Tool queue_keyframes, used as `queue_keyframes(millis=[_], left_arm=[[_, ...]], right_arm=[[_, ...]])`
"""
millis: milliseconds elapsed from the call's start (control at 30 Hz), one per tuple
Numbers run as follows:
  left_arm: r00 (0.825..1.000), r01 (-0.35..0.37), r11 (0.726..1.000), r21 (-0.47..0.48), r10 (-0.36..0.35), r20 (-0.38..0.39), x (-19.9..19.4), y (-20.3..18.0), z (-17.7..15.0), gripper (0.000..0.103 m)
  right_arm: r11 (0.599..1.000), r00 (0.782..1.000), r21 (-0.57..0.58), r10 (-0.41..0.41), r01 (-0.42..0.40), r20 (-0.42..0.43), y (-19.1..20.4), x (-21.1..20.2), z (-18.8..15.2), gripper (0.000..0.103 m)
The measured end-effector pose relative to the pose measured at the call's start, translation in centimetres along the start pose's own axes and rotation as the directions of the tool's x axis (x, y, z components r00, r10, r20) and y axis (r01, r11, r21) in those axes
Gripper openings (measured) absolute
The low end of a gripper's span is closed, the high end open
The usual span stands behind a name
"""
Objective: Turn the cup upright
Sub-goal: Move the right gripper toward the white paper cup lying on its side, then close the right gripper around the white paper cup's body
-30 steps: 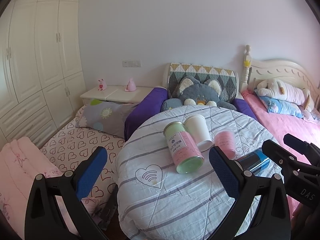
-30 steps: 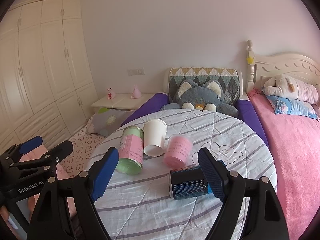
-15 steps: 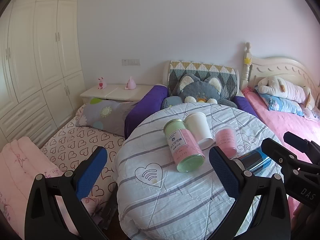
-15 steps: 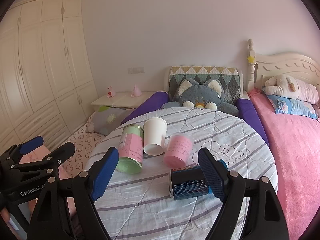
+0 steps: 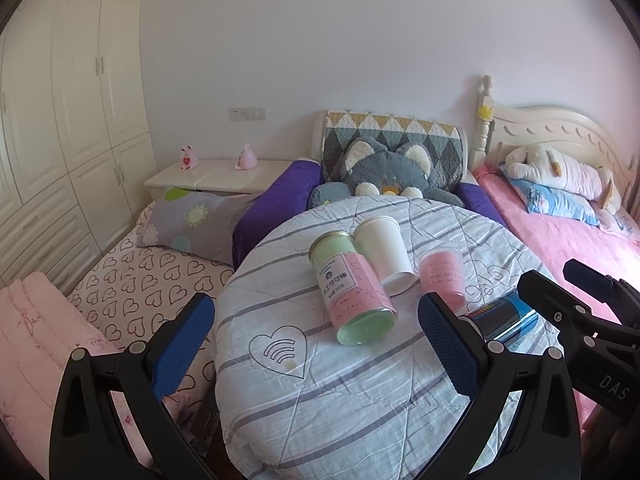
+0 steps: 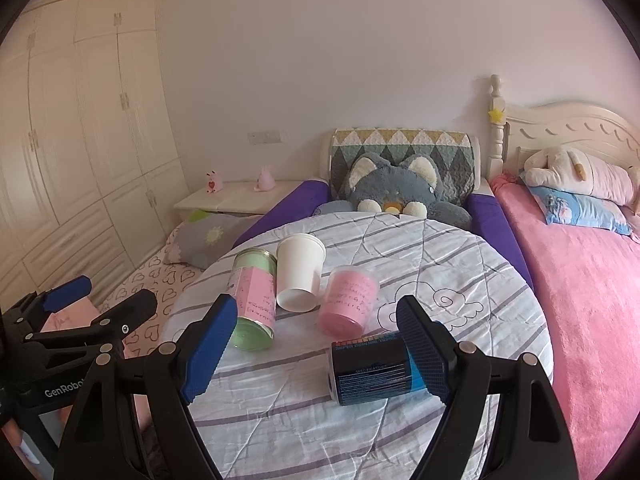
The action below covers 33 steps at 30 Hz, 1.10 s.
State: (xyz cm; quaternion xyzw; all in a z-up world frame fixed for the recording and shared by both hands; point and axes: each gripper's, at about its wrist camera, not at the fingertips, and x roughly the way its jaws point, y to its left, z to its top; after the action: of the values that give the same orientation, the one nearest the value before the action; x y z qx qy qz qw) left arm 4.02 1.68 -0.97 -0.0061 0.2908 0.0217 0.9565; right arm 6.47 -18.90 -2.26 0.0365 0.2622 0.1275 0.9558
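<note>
A white paper cup [image 5: 384, 252] [image 6: 300, 272] lies on its side on a round table covered by a striped quilt [image 5: 320, 400] [image 6: 480, 280]. A green can with a pink label [image 5: 352, 288] [image 6: 252, 304] lies to its left, a pink cup [image 5: 442, 272] [image 6: 350, 300] to its right, and a dark blue can [image 5: 500, 320] [image 6: 372, 368] nearest the front. My left gripper [image 5: 316, 344] is open and empty, held short of the table's near edge. My right gripper [image 6: 316, 352] is open and empty, its right finger [image 6: 424, 356] in front of the blue can.
A grey cat plush [image 5: 384, 176] sits behind the table against a quilted headboard. A pink bed [image 6: 580, 280] lies to the right, a heart-print mattress [image 5: 132, 280] to the left, with a white nightstand [image 5: 216, 176] and wardrobe [image 5: 60, 120] beyond.
Both grippers have drifted slightly; the view of the table has shifted a little. Nothing on the table has moved and both grippers stay open.
</note>
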Motion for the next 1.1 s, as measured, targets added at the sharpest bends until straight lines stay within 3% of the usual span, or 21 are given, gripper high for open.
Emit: queue_keyframes(millis=[167,400,700,900,1100], left_arm=[[0.998,0.062,0.998,0.008,-0.061,-0.017,1.2,-1.4,1.0,0.103],[0.998,0.058,0.998,0.017,-0.058,-0.016,2.7,-2.3,1.8,0.103],[0.998,0.03,0.999,-0.015,-0.031,-0.057,6.0,-0.3,2.6,0.103],[0.994,0.01,1.0,-0.02,-0.012,-0.113,9.0,1.7,2.2,0.103],[0.986,-0.002,0.999,-0.036,-0.004,-0.168,11.8,3.6,1.9,0.103]], right_arm=[[0.998,0.998,0.024,-0.062,0.063,-0.008,-1.1,0.4,0.3,0.083],[0.996,0.996,0.042,-0.081,0.082,-0.032,-2.1,1.4,0.8,0.083],[0.997,0.993,-0.01,-0.081,0.08,-0.087,-0.7,5.5,2.7,0.083],[0.996,0.98,-0.038,-0.082,0.076,-0.18,0.9,10.5,4.0,0.083],[0.995,0.949,-0.037,-0.101,0.094,-0.299,2.0,15.9,4.0,0.083]])
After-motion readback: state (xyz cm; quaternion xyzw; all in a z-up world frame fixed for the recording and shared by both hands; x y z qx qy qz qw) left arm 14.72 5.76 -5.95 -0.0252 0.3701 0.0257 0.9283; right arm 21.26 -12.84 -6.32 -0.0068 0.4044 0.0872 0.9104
